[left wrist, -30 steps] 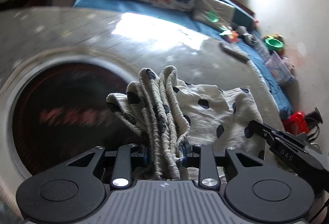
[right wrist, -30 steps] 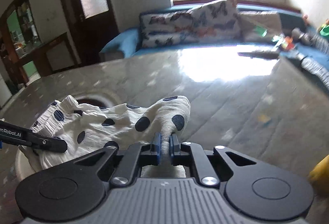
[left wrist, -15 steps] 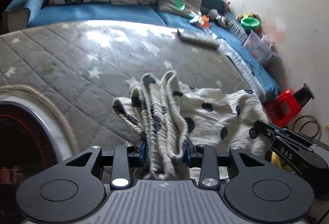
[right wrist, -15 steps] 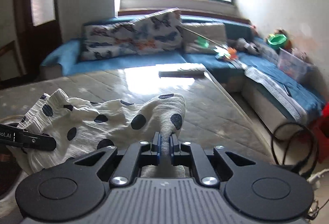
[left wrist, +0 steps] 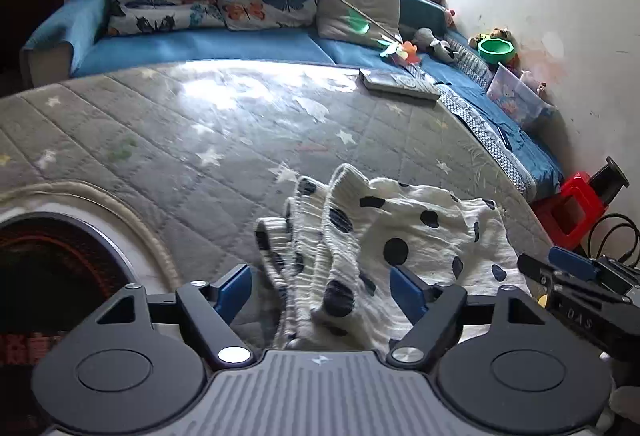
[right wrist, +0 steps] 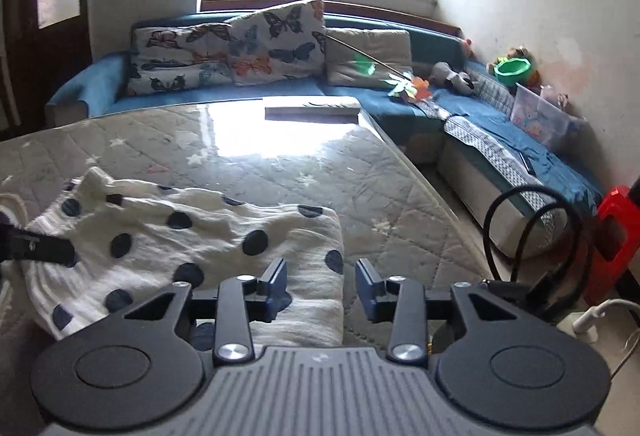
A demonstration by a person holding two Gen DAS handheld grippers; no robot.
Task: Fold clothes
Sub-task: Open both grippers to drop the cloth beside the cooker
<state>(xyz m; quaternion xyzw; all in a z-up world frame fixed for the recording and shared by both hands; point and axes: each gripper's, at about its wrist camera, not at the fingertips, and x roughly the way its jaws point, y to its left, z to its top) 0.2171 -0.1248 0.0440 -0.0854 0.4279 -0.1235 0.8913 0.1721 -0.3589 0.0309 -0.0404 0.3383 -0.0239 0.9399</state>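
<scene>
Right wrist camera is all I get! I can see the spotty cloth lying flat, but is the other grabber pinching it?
Observer: No. The left gripper has its jaws wide apart, and the bunched frilly edge of the polka-dot garment lies loose between them.
Operator: What's on the far side of that grabber?
Observer: A big round dark opening in the quilted cover, with faint red lines inside, just left of the garment.

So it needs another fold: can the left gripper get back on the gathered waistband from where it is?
Probably yes. The left gripper is open, the waistband bunched between its fingers with nothing over it.
</scene>
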